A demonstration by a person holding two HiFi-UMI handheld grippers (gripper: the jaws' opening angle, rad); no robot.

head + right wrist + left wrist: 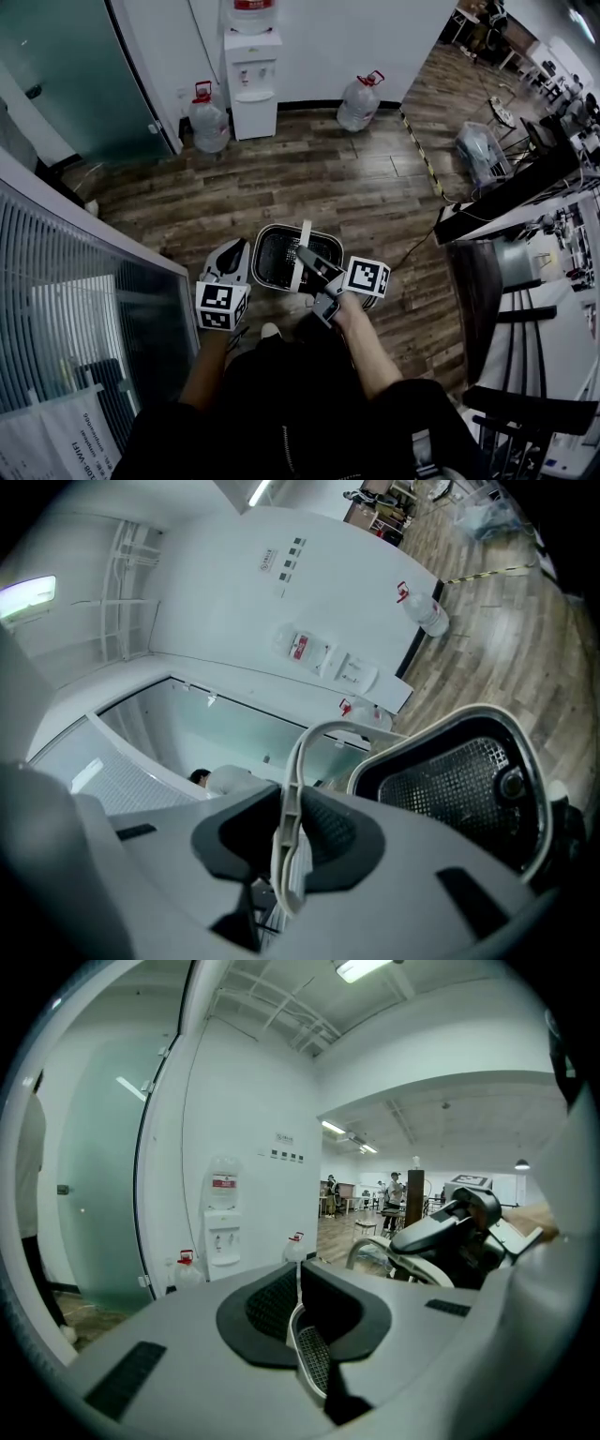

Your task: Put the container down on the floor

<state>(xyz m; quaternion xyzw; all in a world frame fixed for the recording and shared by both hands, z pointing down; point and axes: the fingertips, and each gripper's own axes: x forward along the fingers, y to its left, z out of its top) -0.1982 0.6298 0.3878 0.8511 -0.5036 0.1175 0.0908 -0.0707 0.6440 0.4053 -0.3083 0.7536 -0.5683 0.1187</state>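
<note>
The container (pixel 281 260), a black mesh-lined basket with a white rim and a white arched handle (pixel 305 234), is held up in front of the person, clear of the wooden floor (pixel 366 187), and has not been set down. It is seen from above in the head view, between the two marker cubes. The right hand-held gripper (pixel 304 255) is closed on the handle: in the right gripper view the flat white strip (pixel 309 738) is clamped upright between the two dark pads (pixel 328 832), and the container's body (pixel 459 780) hangs tilted just to the right of them. The left hand-held gripper (pixel 246 255) is placed against the container's left side. In the left gripper view its jaws (pixel 302 1307) are drawn almost together on a thin white edge with a patch of mesh beneath it, which appears to be the container's rim. The right hand-held gripper (pixel 450 1232) is also seen there, at the right. Further back, a white water dispenser (pixel 253 70) is seen against the wall, flanked by two large water bottles (pixel 208 117) (pixel 359 101) standing on the floor. A frosted glass partition (pixel 75 300) is seen at the person's left.
</note>
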